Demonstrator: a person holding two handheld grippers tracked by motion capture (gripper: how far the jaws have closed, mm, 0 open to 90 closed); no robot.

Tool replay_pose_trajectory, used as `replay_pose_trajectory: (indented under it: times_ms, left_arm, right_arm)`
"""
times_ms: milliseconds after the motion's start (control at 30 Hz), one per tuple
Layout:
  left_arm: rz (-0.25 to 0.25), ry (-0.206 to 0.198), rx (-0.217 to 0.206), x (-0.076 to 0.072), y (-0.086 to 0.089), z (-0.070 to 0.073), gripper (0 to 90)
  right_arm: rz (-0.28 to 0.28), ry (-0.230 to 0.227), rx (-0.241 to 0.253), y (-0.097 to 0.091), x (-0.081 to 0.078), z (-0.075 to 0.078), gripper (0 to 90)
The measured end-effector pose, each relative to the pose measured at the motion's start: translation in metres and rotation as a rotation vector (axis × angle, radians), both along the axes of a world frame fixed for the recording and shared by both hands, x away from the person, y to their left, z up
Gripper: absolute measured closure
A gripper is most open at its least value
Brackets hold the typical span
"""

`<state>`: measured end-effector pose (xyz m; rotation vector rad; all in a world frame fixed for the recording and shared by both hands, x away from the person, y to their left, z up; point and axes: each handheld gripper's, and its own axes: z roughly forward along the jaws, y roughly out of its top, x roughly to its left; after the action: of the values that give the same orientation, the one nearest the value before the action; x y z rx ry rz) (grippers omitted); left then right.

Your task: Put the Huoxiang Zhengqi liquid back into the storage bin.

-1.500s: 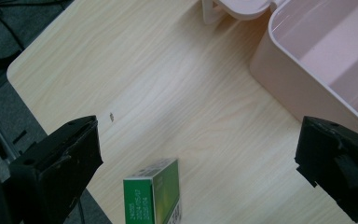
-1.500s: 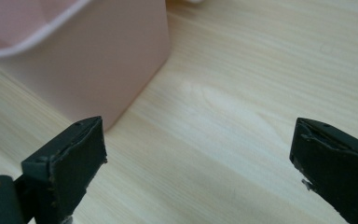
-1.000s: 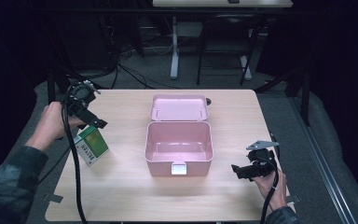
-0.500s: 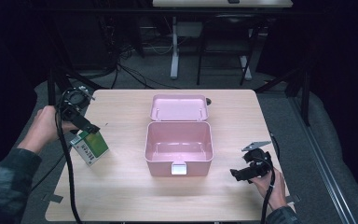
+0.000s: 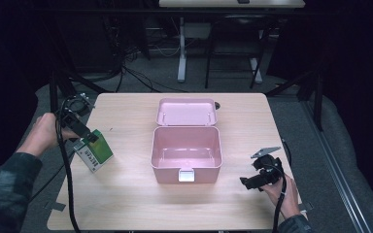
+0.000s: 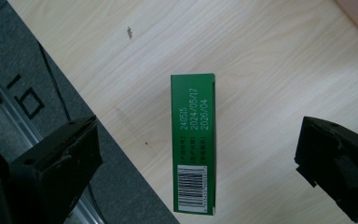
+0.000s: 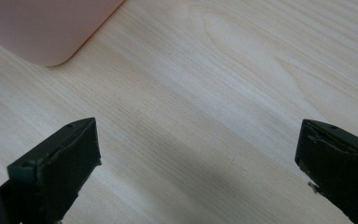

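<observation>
target: green carton (image 6: 193,144) is lying at the left edge of the wooden table (image 5: 126,204), one end partly overhanging that edge; in the high view the green carton (image 5: 95,151) is sitting well left of the open pink lunch box (image 5: 187,154).
left gripper: I am hovering my left gripper (image 6: 200,170) straight above the carton, jaws spread wide, nothing between the pads touching yet.
key relation: the carton's long axis is running up-down between my two jaws in the left gripper view, so its narrow width is lying across the gap; I am judging a straight descent and a squeeze would catch the long sides.
nearer hand: my left is right over it; my right gripper (image 5: 257,178) is resting low near the table's right front, well apart from the carton.
right gripper: jaws spread, holding nothing; a rounded corner of the pink lunch box (image 7: 46,28) is showing ahead of them.
hard to read: carton's lower end is being cut off by the frame bottom in the left gripper view; small print beside the date and barcode is too blurred; how high I am hanging above it I cannot tell.
</observation>
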<state>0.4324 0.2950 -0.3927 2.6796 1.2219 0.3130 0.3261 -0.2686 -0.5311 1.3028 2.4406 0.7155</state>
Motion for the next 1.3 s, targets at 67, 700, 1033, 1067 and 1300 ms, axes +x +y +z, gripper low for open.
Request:
replay_pose_trajectory:
  times_ms: [67,700,1033,1067,1300]
  left_arm:
    - [-0.002,0.015,0.009,0.001,0.001,-0.007,0.3]
    - [-0.030,0.111,0.032,0.008,0.008,-0.043,22.4]
    - [-0.062,0.146,0.061,0.012,-0.002,-0.048,38.4]
    - [-0.067,0.147,0.066,0.012,-0.002,-0.048,39.8]
    - [-0.078,0.166,0.099,0.014,-0.007,-0.051,51.6]
  right_arm:
    - [0.000,0.001,0.000,0.000,0.000,0.000,0.0]
    - [0.028,0.017,-0.018,0.005,0.000,-0.001,0.0]
    - [0.031,0.023,-0.024,0.006,0.000,-0.001,0.0]
    - [0.031,0.018,-0.024,0.006,0.000,-0.002,0.0]
    - [0.037,0.044,-0.047,0.007,0.001,-0.005,0.0]
